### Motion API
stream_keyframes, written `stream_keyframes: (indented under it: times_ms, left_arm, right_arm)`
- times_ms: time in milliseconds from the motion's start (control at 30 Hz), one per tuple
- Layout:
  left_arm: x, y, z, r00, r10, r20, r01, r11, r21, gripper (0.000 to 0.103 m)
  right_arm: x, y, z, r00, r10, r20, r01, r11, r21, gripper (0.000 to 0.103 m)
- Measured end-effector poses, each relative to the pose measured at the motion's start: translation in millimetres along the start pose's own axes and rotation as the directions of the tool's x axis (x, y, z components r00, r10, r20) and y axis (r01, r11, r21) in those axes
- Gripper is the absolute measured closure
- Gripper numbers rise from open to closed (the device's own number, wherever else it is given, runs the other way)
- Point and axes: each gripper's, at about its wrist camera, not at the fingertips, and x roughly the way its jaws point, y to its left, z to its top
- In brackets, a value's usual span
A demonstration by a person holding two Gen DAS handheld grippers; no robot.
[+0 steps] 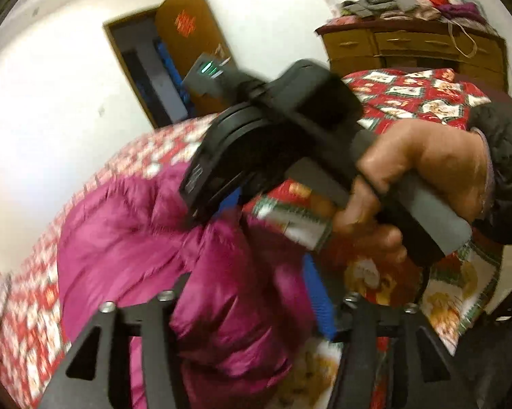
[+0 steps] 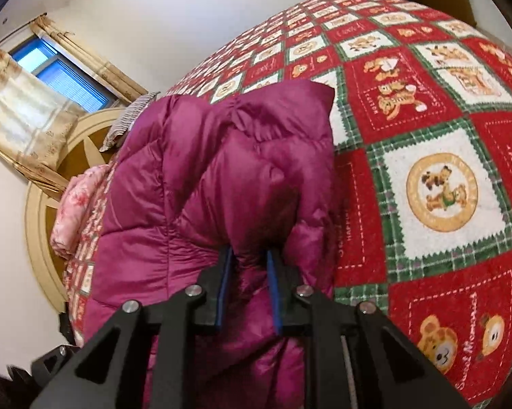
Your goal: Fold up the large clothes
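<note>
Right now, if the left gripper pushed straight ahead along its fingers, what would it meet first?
Most likely the magenta puffer jacket bunched between its fingers; the right gripper sits beyond that. Depth is unclear in the blur.

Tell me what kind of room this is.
Most likely a home bedroom. A bed with a red-and-green teddy-bear quilt fills both views, with a rounded headboard beside a curtained window, and a wooden dresser piled with clothes. The magenta puffer jacket lies on the quilt.

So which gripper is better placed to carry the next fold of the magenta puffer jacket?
Right. The right gripper is clamped on a fold of the magenta jacket, while the left gripper appears open, gripping nothing.
</note>
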Motion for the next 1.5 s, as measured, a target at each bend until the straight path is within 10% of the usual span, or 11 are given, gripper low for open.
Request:
stream_keyframes:
  times_ms: [300,533,733,900,1067,1167,1300,1500]
  left_arm:
    - [-4.9,-42.1,-2.8,0.982,-0.181,0.057,0.166,0.965,0.202,0.034]
    - [-43.8,-26.0,-37.4,0.966,-0.259,0.018,0.251,0.950,0.186,0.033]
    - [-61.3,27.7,-70.3,0.953,-0.301,-0.029,0.298,0.951,-0.086,0.034]
    - [-95.8,99.8,-84.1,0.912,-0.406,0.053,0.403,0.870,-0.285,0.033]
    - [-109.1,174.4,-77.6,0.976,-0.162,0.143,0.209,0.870,-0.447,0.023]
    - [-76.9,215.1,-62.7,1.000,0.011,0.003,-0.007,0.821,-0.570,0.018]
    - [-16.5,234.4,-36.0,0.969,0.170,-0.180,-0.247,0.720,-0.649,0.018]
    - [46.0,221.2,-13.6,0.933,0.194,-0.303,-0.357,0.611,-0.706,0.018]
  right_arm:
    - [-5.9,-3.9,18.8,0.985,-0.012,-0.170,-0.017,0.985,-0.170,0.083]
    - [9.4,-2.7,18.2,0.981,-0.062,-0.184,0.019,0.974,-0.226,0.083]
    - [0.6,-8.8,15.7,0.986,-0.054,-0.160,0.019,0.978,-0.209,0.083]
    - [-15.6,-3.2,8.8,0.987,-0.105,-0.121,0.074,0.969,-0.238,0.074]
    - [-35.3,7.3,10.3,0.976,-0.203,-0.077,0.175,0.945,-0.275,0.066]
    - [-52.0,20.8,25.0,0.961,-0.275,0.003,0.267,0.931,-0.247,0.066]
    - [-62.3,38.5,49.6,0.968,-0.239,0.080,0.247,0.960,-0.129,0.066]
    - [-40.5,55.7,82.5,0.980,-0.169,0.102,0.160,0.983,0.086,0.045]
